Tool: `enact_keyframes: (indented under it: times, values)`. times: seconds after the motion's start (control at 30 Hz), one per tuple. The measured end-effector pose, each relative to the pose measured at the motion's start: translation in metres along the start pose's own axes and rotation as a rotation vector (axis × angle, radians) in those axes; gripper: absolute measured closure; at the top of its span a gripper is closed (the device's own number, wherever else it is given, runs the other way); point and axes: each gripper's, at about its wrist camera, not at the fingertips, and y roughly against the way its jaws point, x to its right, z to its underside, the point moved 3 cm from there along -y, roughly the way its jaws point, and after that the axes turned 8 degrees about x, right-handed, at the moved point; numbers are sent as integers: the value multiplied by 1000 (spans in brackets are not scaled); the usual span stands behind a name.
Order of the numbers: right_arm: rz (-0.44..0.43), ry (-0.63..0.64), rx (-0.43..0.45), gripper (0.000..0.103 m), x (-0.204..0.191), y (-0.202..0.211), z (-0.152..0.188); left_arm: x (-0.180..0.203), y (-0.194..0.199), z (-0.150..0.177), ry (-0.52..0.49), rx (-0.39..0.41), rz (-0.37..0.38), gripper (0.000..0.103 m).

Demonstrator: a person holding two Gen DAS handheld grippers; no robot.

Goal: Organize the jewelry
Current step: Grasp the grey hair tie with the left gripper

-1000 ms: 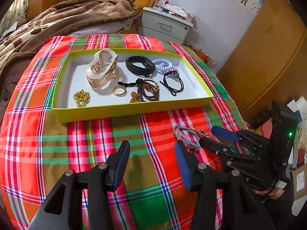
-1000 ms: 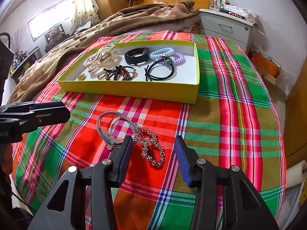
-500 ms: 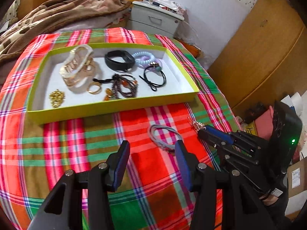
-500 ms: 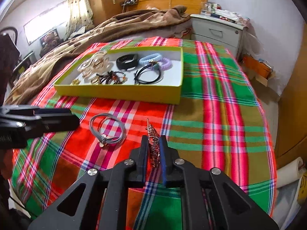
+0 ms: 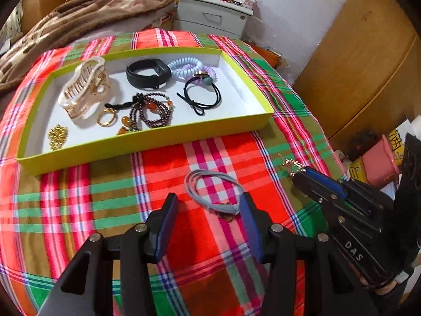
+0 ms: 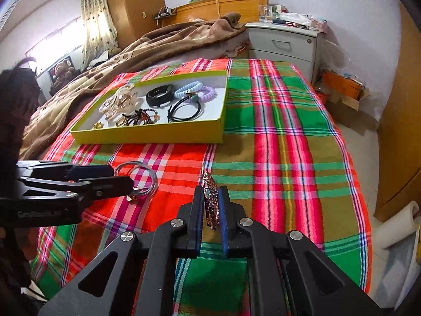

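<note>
So the right gripper (image 6: 211,205) was clamped tight on a sparkly rhinestone hair clip (image 6: 209,197), held up off the red-and-green plaid cloth (image 6: 276,137) at lower centre of the right wrist frame. In the left wrist view that same clip (image 5: 292,163) poked out at mid right. The left gripper (image 5: 209,210) was spread wide, hovering over a grey elastic hair tie (image 5: 210,187) lying on the cloth just below the yellow-green shallow cardboard tray (image 5: 147,144). Tray sat in the upper left, already holding a translucent beige claw clip (image 5: 84,89), a black wristband (image 5: 147,73) and a dark beaded bracelet (image 5: 152,113).
</note>
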Motion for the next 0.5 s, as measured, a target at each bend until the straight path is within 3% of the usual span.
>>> enact_keyframes:
  times: [0.33, 0.4, 0.47, 0.5]
  values:
    - [7, -21, 29, 92, 3, 9, -4, 9, -5, 5, -94, 26, -81, 53]
    - [7, -23, 34, 92, 3, 11, -5, 11, -6, 6, -115, 34, -83, 58]
    - [12, -26, 37, 92, 3, 11, -5, 15, -6, 7, -140, 33, -74, 75]
    - [13, -27, 36, 92, 4, 12, -4, 17, -6, 7, -148, 32, -70, 78]
